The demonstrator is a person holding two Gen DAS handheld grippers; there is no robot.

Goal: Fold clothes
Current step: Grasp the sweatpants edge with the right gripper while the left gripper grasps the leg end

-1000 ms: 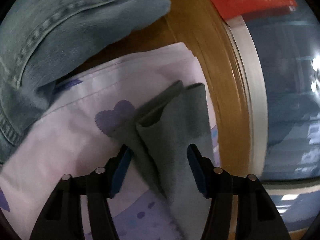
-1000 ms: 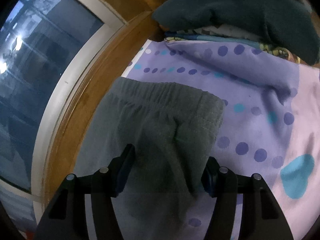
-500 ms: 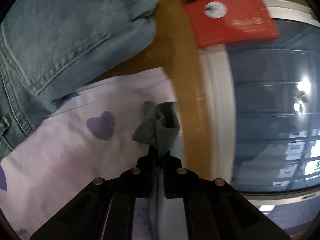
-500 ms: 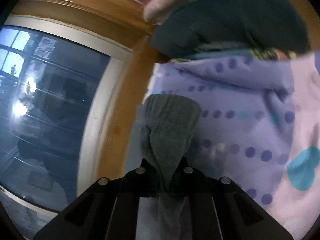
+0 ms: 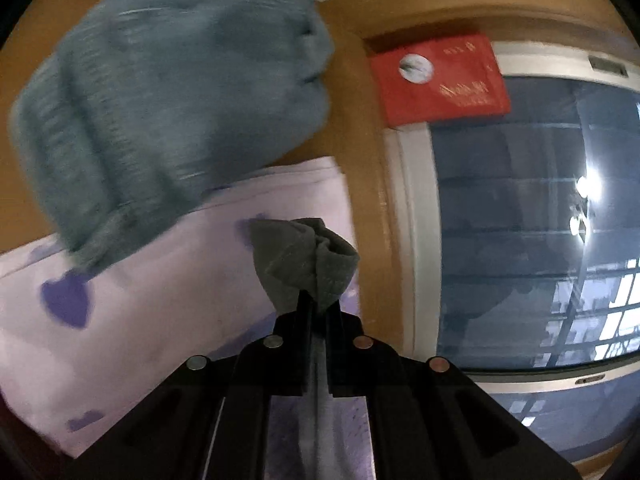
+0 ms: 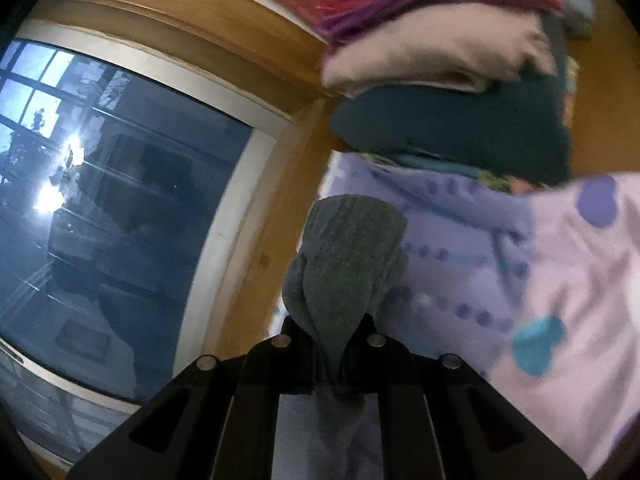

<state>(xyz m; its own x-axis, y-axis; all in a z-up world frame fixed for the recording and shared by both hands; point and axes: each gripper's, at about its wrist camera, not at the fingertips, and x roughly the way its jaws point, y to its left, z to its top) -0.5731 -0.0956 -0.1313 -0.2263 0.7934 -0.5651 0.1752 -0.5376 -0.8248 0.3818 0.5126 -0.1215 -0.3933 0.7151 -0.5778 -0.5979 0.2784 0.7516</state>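
While clamped in both sets of jaws, grey knit garment [image 5: 306,264] bunched, crumpled

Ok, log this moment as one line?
left fingers: shut on grey garment | right fingers: shut on grey garment | under: lilac heart-print sheet

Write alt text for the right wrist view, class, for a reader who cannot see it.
The right tongs are shut on a bunched grey garment above a lilac dotted sheet. A stack of folded clothes sits behind, and a dark window fills the left.
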